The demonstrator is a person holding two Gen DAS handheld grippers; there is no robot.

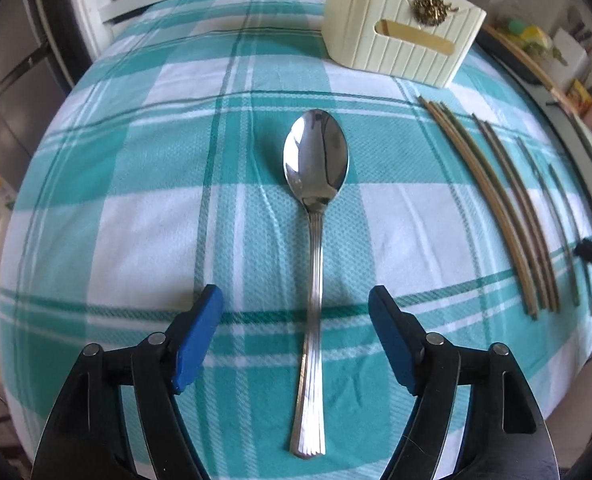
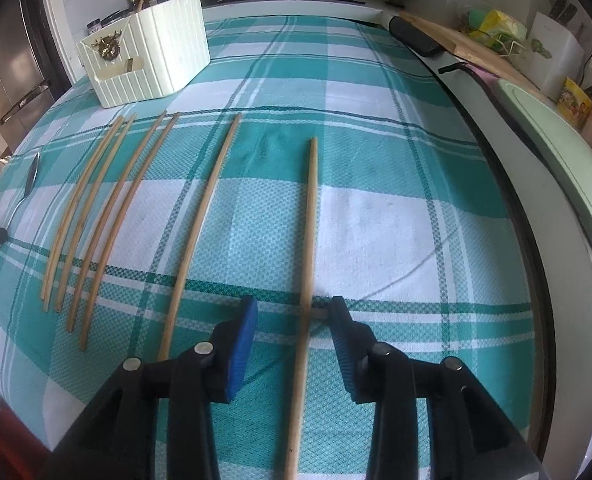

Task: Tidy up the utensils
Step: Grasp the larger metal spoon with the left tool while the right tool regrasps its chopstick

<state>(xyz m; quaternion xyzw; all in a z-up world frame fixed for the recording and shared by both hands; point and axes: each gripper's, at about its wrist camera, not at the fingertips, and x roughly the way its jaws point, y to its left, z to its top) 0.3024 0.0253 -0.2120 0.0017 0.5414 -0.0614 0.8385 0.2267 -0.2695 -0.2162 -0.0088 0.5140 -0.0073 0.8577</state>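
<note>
Spoon (image 1: 316, 248), one, lies flat on the checked cloth (image 1: 96, 232) of the desk between the spread pads of the left hand-held gripper (image 1: 296, 312), untouched. Chopsticks, six counted: five left, one (image 2: 306, 264) between the right hand-held gripper's (image 2: 292, 312) parted pads, no contact visible. Cream holder (image 2: 152, 56), one, far left. Chopstick's near end cut off by the frame.

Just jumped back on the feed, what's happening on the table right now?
Utensils are being sorted on a checked cloth. The left gripper is open over a metal spoon, whose handle lies between the pads untouched. The right gripper is open around one chopstick that lies flat on the cloth. Five more chopsticks lie in a row to its left. The cream holder stands at the far end.
</note>
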